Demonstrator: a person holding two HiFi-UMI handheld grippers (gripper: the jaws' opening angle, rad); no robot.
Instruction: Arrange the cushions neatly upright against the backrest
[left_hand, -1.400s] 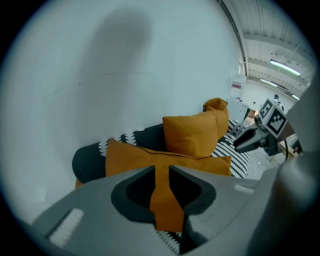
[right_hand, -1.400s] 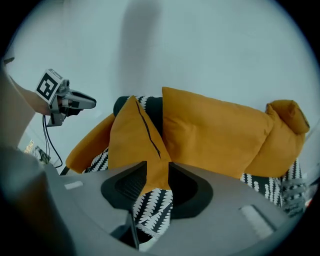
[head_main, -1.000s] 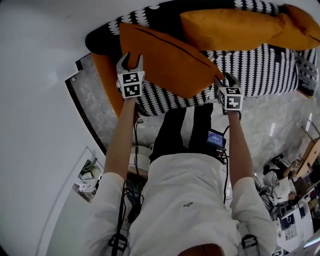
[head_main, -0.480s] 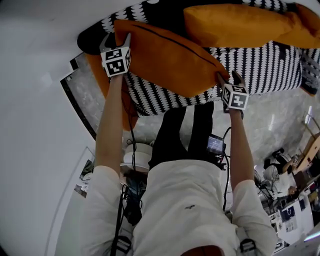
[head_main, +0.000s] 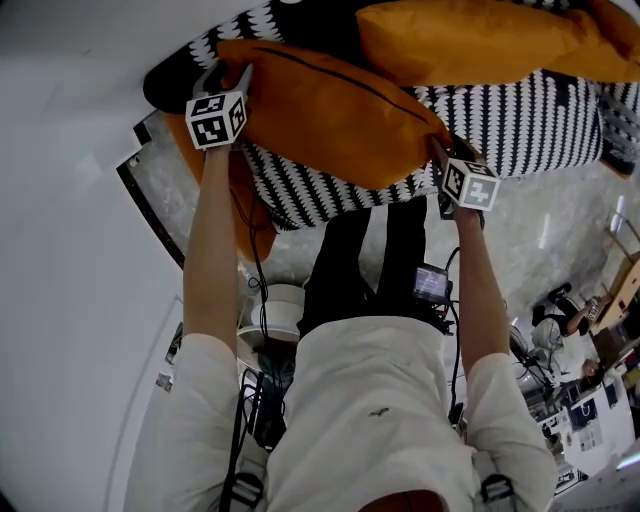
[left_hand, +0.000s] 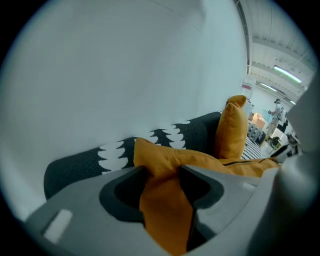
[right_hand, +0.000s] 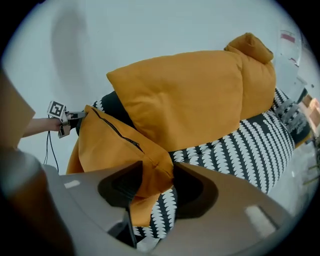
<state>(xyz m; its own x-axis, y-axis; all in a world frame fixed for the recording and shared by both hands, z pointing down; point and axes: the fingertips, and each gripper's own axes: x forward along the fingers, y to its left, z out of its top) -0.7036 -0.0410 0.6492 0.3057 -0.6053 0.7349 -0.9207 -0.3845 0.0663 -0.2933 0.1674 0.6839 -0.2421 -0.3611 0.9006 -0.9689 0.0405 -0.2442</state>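
Note:
An orange cushion (head_main: 330, 115) with a dark zip line lies tilted over the black-and-white patterned sofa (head_main: 520, 120). My left gripper (head_main: 226, 78) is shut on its far left corner (left_hand: 167, 210), close to the dark backrest (left_hand: 85, 160). My right gripper (head_main: 441, 152) holds the near right corner (right_hand: 150, 175); its jaws have just been closing, with that corner pinched between them. A second orange cushion (head_main: 470, 40) leans along the backrest, seen also in the right gripper view (right_hand: 190, 100) and in the left gripper view (left_hand: 232, 130).
A white wall runs behind and left of the sofa. An orange panel (head_main: 240, 200) hangs at the sofa's left end above grey marble floor (head_main: 560, 240). A white round stool (head_main: 275, 310) and cables sit by the person's legs. Cluttered desks (head_main: 590, 400) stand at the lower right.
The left gripper has carried its corner of the cushion up and left in the head view, toward the backrest. The right gripper has stayed almost in place, rolling slightly.

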